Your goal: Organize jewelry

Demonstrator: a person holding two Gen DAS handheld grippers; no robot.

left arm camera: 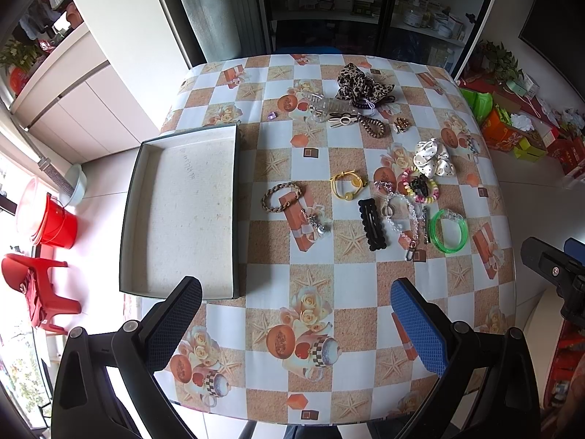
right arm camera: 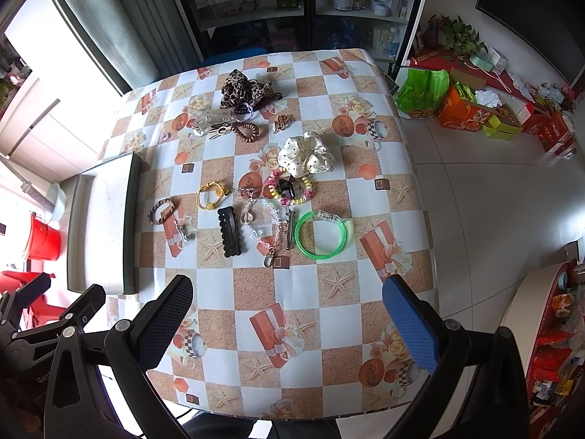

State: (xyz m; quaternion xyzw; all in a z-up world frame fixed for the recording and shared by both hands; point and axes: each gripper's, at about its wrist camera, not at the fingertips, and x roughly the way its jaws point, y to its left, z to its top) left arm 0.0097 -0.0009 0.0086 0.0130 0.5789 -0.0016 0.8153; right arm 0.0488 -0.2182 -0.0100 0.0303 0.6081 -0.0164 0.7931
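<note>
An empty shallow box tray [left arm camera: 146, 168] with a dark rim lies at the table's left edge; it also shows in the right wrist view [right arm camera: 129, 219]. Jewelry and hair pieces lie scattered to its right: a braided bracelet [left arm camera: 282, 196], a yellow bracelet [left arm camera: 348, 184], a black hair clip [left arm camera: 372, 224], a green bangle [left arm camera: 449, 231], a white dotted scrunchie [left arm camera: 434, 156], a leopard scrunchie [left arm camera: 360, 85]. My left gripper [left arm camera: 296, 292] is open and empty above the table's near part. My right gripper [right arm camera: 287, 289] is open and empty, short of the green bangle [right arm camera: 321, 234].
The checkered tablecloth [left arm camera: 354, 285] covers the table. A red bucket [left arm camera: 55, 226] and red stool [left arm camera: 33, 289] stand on the floor at left. Boxes and a green bag [right arm camera: 424, 91] sit on the floor at right. Glass cabinets stand behind the table.
</note>
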